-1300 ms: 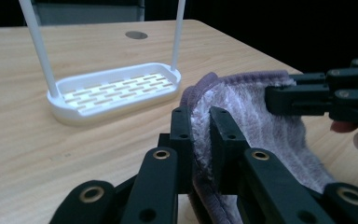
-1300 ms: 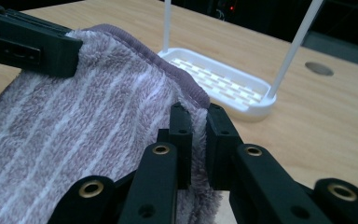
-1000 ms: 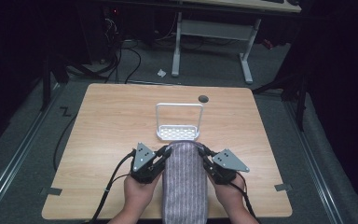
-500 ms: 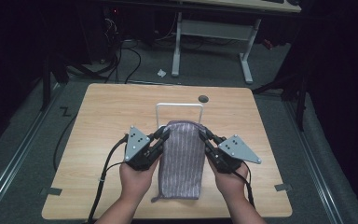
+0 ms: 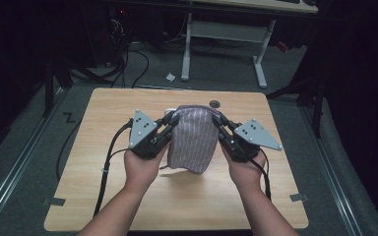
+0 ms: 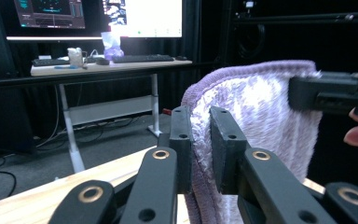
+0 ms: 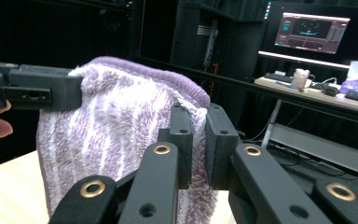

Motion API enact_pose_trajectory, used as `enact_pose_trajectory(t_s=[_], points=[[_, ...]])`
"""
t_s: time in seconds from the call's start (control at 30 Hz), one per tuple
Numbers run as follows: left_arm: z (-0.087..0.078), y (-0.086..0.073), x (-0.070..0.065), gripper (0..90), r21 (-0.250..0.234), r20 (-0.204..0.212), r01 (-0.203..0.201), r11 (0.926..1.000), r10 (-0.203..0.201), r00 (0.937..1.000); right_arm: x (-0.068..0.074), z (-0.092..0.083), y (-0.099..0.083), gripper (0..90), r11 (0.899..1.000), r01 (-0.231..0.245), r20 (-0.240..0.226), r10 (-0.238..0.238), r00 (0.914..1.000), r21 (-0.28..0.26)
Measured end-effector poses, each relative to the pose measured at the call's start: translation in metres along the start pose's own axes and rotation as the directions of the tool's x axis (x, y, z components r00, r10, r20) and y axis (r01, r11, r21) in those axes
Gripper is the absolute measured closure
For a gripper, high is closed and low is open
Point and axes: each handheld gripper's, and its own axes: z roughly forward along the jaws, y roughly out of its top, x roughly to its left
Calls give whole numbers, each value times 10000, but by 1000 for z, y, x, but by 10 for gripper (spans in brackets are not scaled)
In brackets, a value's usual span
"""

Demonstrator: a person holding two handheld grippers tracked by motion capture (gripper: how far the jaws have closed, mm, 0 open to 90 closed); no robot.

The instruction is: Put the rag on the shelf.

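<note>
Both top corners of the lilac, white-striped fluffy towel [image 5: 193, 138] are pinched in your tools, so it hangs clear above the pale wooden table [image 5: 103, 191]. Your left gripper [image 6: 200, 149] has its jaws closed on the towel's left edge; your right gripper [image 7: 198, 144] clamps the right edge likewise. A white wire rack [image 5: 169, 112] peeks out behind the cloth.

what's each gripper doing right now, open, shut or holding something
Left gripper: shut on one top corner of the purple towel.
Right gripper: shut on the other top corner.
</note>
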Motion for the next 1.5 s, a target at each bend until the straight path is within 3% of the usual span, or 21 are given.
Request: enact_pose_trajectory(t_s=[0.33,0.5,0.97,1.27,1.5], points=[[21,7,12,804,-117,-188,-33,9999,31,9998,-13,21,9,839,10000,-1,259,1,9997,-20],[30,14,18,805,-123,-375,-246,9996,241,9990,-18,31,12,838,9999,-45,337,48,9994,-107],[42,38,40,808,-307,-1076,-464,9985,428,9933,-26,69,36,834,9985,-454,249,462,9986,-317],[63,44,52,808,119,-1259,-771,9970,780,9890,-38,90,37,834,9984,-558,375,556,9977,50],[82,41,61,807,88,-1198,-458,9989,465,9917,-51,111,33,833,9978,-611,562,595,9966,272]])
